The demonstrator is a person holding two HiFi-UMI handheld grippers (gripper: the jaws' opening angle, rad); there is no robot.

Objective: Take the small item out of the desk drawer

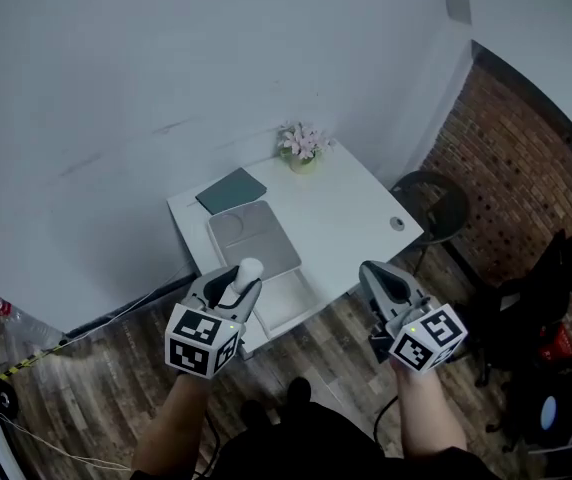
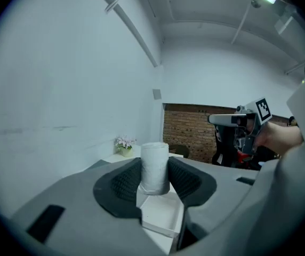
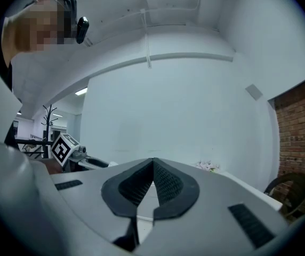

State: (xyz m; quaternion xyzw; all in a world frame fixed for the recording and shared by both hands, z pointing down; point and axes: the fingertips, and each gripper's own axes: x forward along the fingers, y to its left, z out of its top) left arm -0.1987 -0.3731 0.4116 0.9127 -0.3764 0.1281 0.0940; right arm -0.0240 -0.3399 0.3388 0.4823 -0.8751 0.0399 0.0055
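In the head view my left gripper [image 1: 242,280] is held up over the desk's front edge, shut on a small white cylinder [image 1: 249,268] that stands upright between its pads. The left gripper view shows the same cylinder [image 2: 155,167] clamped in the left gripper [image 2: 155,181], with the open white drawer [image 2: 162,217] below it. The drawer [image 1: 288,304] sticks out from the front of the white desk [image 1: 351,203]. My right gripper [image 1: 378,276] hovers off the desk's right front corner. Its jaws [image 3: 153,184] are shut with nothing between them.
On the desk stand a pot of pink flowers [image 1: 303,146], a teal notebook [image 1: 231,190], a grey pad [image 1: 251,236] and a small round object [image 1: 397,224]. A black chair [image 1: 436,208] stands right of the desk by the brick wall [image 1: 526,178]. Cables [image 1: 56,343] lie on the floor at left.
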